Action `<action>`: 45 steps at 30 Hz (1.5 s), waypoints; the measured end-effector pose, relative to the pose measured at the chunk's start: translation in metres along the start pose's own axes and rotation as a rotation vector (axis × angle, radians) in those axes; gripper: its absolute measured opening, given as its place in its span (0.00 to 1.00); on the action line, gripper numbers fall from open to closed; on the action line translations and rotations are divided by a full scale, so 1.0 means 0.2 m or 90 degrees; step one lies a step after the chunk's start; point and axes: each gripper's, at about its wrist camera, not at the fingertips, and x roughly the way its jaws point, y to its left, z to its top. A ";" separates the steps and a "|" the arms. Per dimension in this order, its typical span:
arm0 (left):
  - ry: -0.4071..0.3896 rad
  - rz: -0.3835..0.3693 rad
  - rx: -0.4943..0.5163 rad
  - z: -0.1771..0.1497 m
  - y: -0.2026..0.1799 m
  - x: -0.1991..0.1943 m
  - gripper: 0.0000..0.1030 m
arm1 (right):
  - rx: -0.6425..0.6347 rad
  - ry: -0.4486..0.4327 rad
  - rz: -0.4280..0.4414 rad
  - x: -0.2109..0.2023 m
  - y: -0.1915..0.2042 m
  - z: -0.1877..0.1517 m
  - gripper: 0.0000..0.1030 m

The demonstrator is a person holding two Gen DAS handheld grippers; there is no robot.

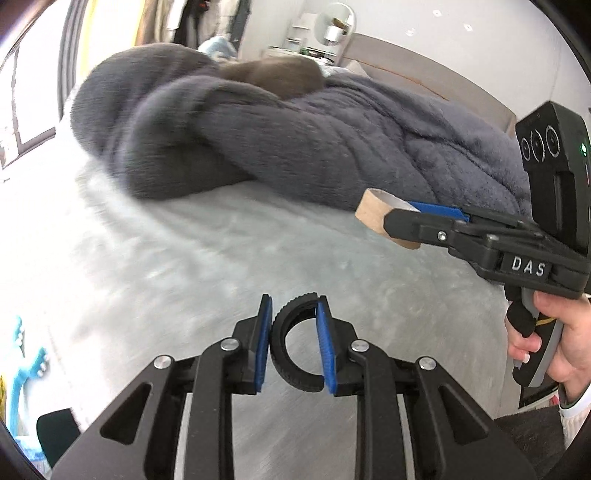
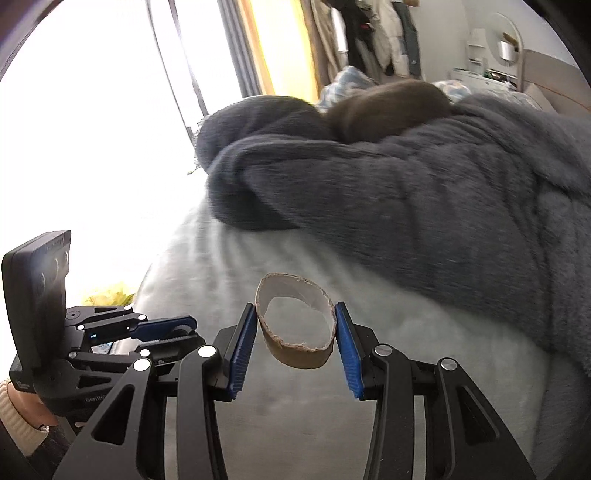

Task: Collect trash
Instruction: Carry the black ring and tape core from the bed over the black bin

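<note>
My left gripper [image 1: 294, 343] is shut on a black ridged plastic ring piece [image 1: 286, 345], held between its blue pads above the pale bed cover. My right gripper [image 2: 296, 338] is shut on a short brown cardboard tube [image 2: 295, 325], squeezed oval between its pads. In the left wrist view the right gripper [image 1: 402, 216] shows at the right, holding the cardboard tube [image 1: 373, 212] above the bed. In the right wrist view the left gripper [image 2: 166, 330] shows at the lower left with the black piece barely visible.
A pale grey bed cover [image 1: 184, 258] lies below both grippers. A bunched dark grey fleece blanket [image 1: 295, 140] and a brown pillow [image 1: 280, 74] lie beyond. A bright window [image 2: 92, 110] is at the left. A shelf with a round mirror [image 1: 336, 26] stands at the back.
</note>
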 end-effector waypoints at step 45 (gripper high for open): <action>0.107 0.223 -0.230 -0.72 1.09 -0.75 0.25 | -0.166 0.078 0.166 0.56 1.47 -0.05 0.42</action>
